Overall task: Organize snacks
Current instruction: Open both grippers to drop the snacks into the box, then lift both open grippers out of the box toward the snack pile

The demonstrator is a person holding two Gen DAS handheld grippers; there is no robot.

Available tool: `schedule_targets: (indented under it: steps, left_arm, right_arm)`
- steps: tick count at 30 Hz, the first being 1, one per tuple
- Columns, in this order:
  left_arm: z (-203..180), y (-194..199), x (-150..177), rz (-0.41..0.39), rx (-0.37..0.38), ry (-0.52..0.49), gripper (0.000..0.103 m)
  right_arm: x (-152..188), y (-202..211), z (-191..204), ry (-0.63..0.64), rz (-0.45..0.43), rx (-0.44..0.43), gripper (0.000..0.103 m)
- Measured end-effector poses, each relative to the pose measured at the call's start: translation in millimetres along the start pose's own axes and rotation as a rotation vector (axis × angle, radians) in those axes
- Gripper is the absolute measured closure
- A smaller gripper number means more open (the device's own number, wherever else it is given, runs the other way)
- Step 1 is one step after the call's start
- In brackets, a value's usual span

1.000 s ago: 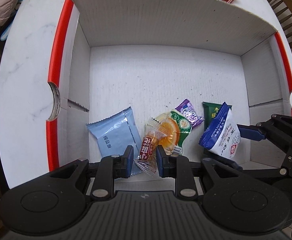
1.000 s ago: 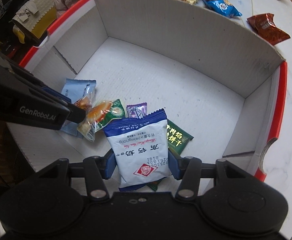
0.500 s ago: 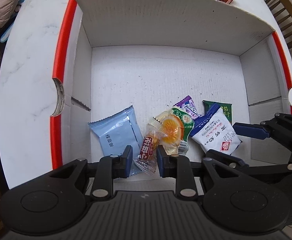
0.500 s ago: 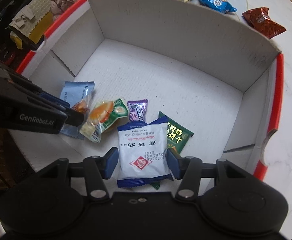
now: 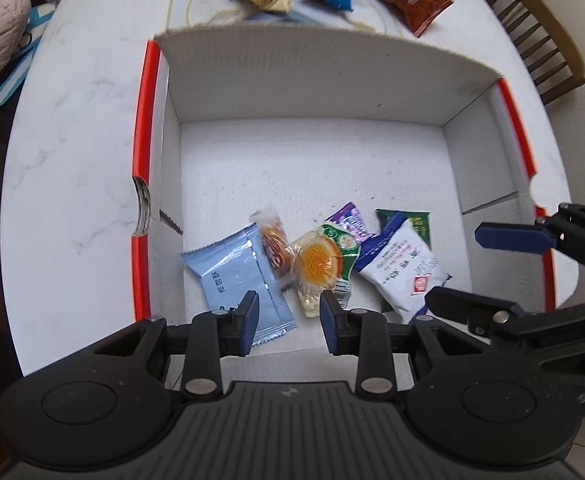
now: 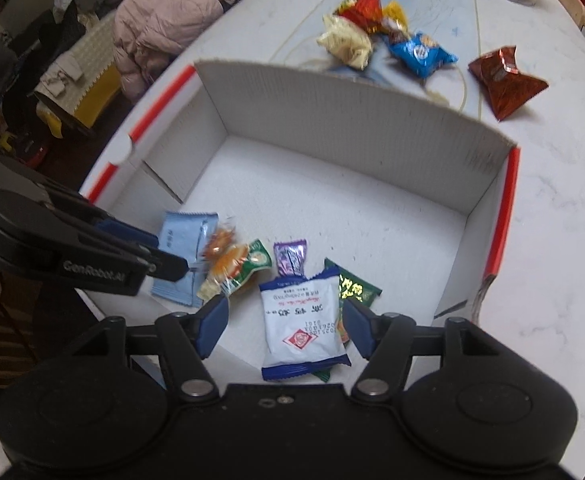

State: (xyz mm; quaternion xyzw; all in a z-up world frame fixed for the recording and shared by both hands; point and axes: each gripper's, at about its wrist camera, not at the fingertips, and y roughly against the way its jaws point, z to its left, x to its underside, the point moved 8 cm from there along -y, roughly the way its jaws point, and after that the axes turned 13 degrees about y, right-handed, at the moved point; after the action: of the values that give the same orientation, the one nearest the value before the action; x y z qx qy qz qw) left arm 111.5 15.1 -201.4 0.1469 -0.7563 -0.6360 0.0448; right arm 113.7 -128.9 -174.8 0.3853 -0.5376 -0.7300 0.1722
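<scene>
Opening above the cardboard box (image 5: 164,128), the left gripper (image 5: 288,322) and right gripper (image 6: 282,328) grip nothing. White packet (image 6: 300,320) and orange candy (image 5: 276,246) lie inside.

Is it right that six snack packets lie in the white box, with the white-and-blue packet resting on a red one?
Not quite: the white-and-blue packet rests on a green packet, not a red one. The right wrist view shows it. Six packets do lie in the white box.
</scene>
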Motion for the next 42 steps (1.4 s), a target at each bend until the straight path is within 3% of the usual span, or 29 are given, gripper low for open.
schedule_targets:
  steps: [2, 9, 11, 26, 34, 36, 42]
  left_arm:
    - [-2, 10, 0, -0.027, 0.015, -0.009, 0.056]
    - [-12, 49, -5, -0.115, 0.064, -0.043, 0.054]
    - [-16, 63, -9, -0.15, 0.073, -0.054, 0.049]
    - [-45, 165, -61, -0.382, 0.156, -0.093, 0.036]
    - [-61, 183, -100, -0.422, 0.167, -0.058, 0.029]
    - [-63, 182, -112, -0.435, 0.158, -0.042, 0.026]
    - [-61, 161, -153, -0.439, 0.102, 0.026, 0.026]
  right_arm:
    - [-4, 11, -1, 0.002, -0.022, 0.003, 0.037]
    - [-21, 49, -5, 0.002, -0.101, 0.021, 0.03]
    - [-27, 61, -6, 0.006, -0.127, 0.032, 0.028]
    - [-92, 145, -36, 0.022, -0.308, 0.091, 0.014]
    - [-127, 154, -60, 0.034, -0.351, 0.132, 0.01]
    - [-136, 155, -70, 0.03, -0.36, 0.15, 0.003]
    - [-159, 140, -108, -0.024, -0.353, 0.186, 0.001]
